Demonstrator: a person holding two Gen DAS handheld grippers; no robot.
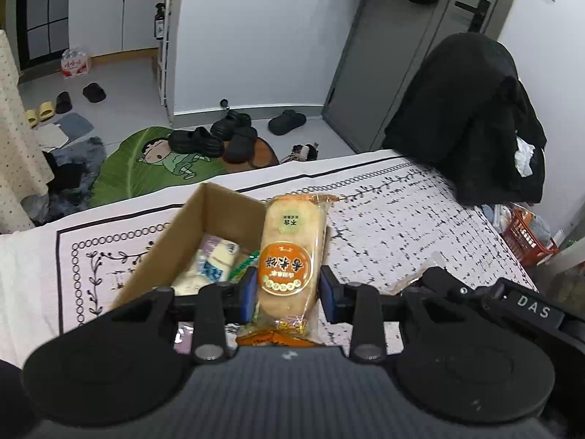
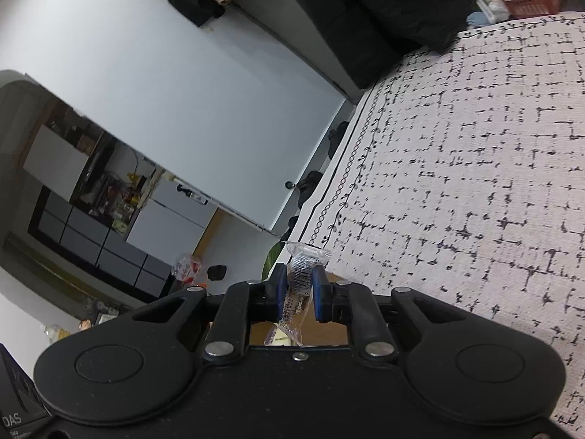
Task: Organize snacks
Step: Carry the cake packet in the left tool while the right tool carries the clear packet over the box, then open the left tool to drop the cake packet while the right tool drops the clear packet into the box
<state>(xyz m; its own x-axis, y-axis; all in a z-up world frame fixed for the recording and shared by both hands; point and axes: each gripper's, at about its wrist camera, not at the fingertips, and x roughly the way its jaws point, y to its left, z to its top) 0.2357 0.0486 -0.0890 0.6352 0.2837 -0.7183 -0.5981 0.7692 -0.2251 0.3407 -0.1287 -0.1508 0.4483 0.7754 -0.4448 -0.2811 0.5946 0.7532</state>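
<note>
The left gripper [image 1: 288,294] has its two blue fingers [image 1: 249,292] closed on a rice cracker pack [image 1: 290,256]. The pack is long and pale with a round orange label. It sticks out past the fingers, over the right wall of a cardboard box [image 1: 219,212]. Its near end is hidden behind the gripper body.

The box sits on a desk [image 1: 402,212] with a white cloth that has black marks. Inside the box are some small white and blue snack packs [image 1: 215,259]. The gripper hides the near part of the box, so not all of its inside shows.

The right gripper [image 2: 298,291] has its fingers [image 2: 280,287] pressed on a small clear wrapper [image 2: 301,278]. The wrapper is crinkly with tiny black print, too small to read. What is inside it is hard to tell. This view is tipped sideways. Below the fingers a bit of brown box shows, mostly hidden.

A black coat [image 1: 471,117] hangs on a chair past the desk.
</note>
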